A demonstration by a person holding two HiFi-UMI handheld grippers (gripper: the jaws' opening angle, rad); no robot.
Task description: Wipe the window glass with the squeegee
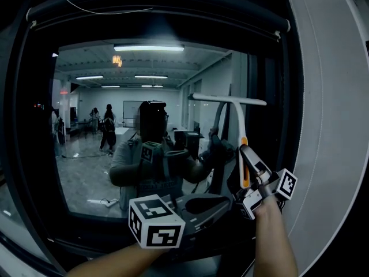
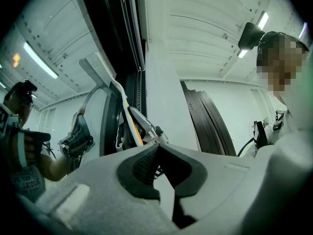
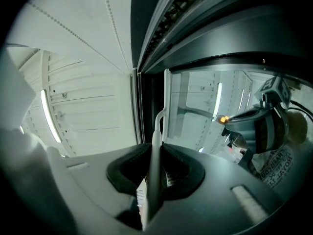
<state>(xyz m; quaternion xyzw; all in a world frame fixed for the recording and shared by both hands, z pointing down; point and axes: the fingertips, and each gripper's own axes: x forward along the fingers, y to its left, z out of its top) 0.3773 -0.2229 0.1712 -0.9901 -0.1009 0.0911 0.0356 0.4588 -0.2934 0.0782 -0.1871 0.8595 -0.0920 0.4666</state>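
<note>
The squeegee (image 1: pixel 237 126) has a white shaft, an orange grip and a T-shaped blade (image 1: pixel 229 100). The blade rests high against the right side of the dark window glass (image 1: pixel 86 160). My right gripper (image 1: pixel 251 175) is shut on the grip below it. In the right gripper view the white shaft (image 3: pixel 155 146) runs up between the jaws, and the blade (image 3: pixel 166 99) shows edge-on against the pane. Lower and left of it, my left gripper (image 1: pixel 222 203) is shut with nothing in it; its tips (image 2: pixel 157 148) meet. From there I see the squeegee (image 2: pixel 113 89) and the right gripper (image 2: pixel 146 130).
The black window frame (image 1: pixel 293 97) borders the glass on the right, with a white wall (image 1: pixel 337 126) beyond it. A rolled blind (image 1: pixel 155 10) hangs across the top. The glass reflects a lit room, people, and the person holding the grippers.
</note>
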